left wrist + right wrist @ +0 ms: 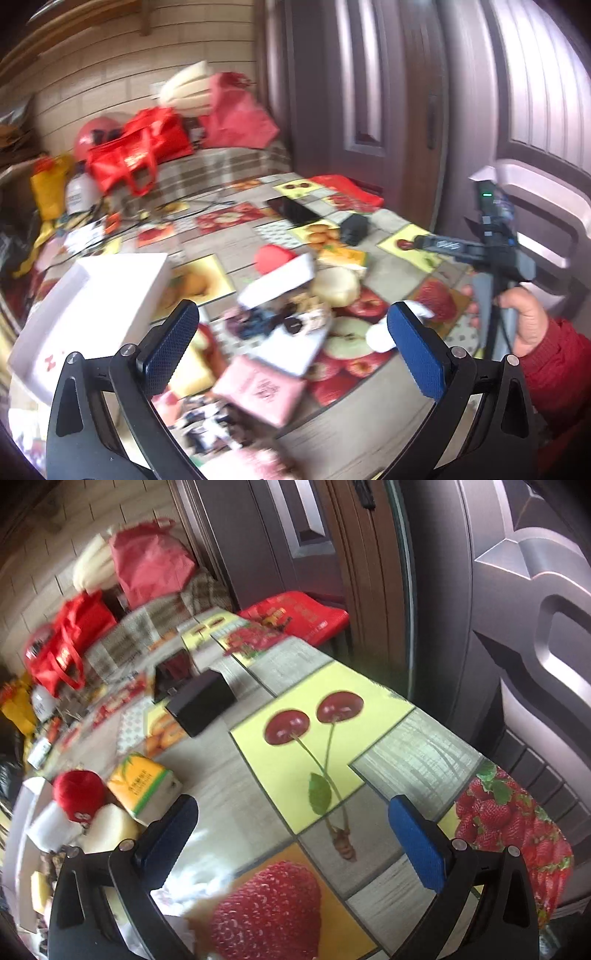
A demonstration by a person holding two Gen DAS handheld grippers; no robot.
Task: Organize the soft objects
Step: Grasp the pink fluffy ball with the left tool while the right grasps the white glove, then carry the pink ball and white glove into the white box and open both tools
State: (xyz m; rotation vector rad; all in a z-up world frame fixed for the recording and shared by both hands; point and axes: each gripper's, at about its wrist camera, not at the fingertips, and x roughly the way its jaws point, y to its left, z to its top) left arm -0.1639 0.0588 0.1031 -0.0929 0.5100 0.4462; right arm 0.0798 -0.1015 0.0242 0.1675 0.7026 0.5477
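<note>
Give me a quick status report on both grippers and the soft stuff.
Left gripper open, empty, above the soft pile. Right gripper open, empty, over the fruit-print tablecloth. Nothing picked yet. White box beside the pile, no blockage.

A table [255, 236] covered with a fruit-print oilcloth [317, 746] of cherries, strawberries and apples fills the near and middle ground. Behind it on the far left rises a wall of pale, cream-coloured tiles [110, 74]. To the right stands a dark purplish-brown metal door [369, 92] with raised panels, its moulded surface [535, 627] catching soft daylight. A checked cloth [207, 166] covers the far end.
</note>
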